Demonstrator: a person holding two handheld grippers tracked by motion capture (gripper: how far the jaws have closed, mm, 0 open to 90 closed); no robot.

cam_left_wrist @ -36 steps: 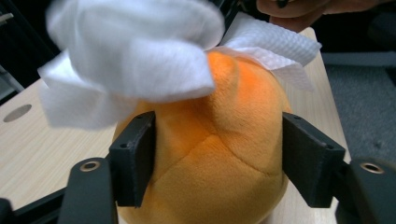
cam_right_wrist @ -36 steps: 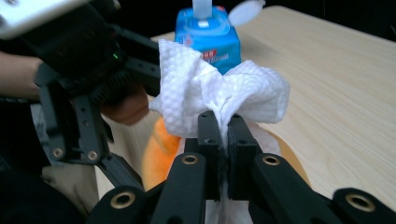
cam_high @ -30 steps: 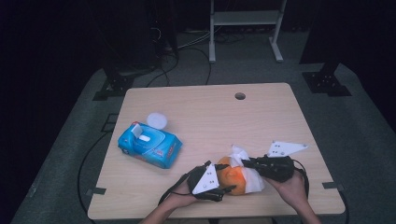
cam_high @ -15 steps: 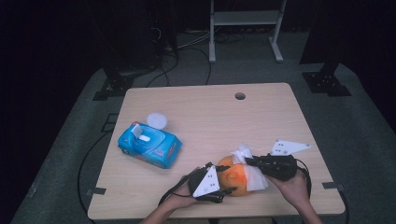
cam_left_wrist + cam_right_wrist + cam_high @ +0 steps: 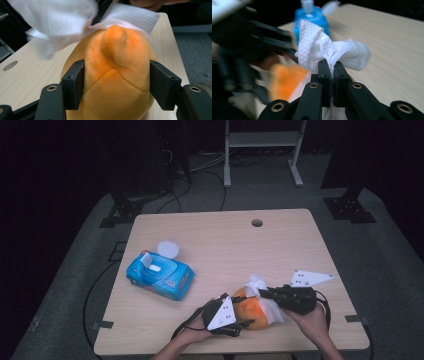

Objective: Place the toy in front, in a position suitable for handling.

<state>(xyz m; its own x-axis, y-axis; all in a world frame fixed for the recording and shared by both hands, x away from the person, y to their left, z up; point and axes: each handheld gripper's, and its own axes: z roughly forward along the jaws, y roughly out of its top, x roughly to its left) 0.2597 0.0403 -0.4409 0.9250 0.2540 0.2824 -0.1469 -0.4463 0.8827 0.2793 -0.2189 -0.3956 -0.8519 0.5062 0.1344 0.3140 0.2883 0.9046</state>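
Lower right of the high view, orange plush toy [image 5: 252, 312] clamped between jaws of left gripper [image 5: 235, 319], white wet wipe [image 5: 329, 53] pinched in closed right gripper [image 5: 331, 72] and laid over the toy, blue wipes pack [image 5: 160, 275] seen at left.

Both grippers were matte black. The left gripper [image 5: 239, 316] carried a pale grey three-cornered plate on top, dotted with small dark holes; the right gripper [image 5: 264, 294] bore a similar plate out to its right. Each had two blocky rectangular jaws on hinged bars with brass-ringed pivot holes. Black cables trailed from both. The person's forearms were bare, with no sleeves visible.
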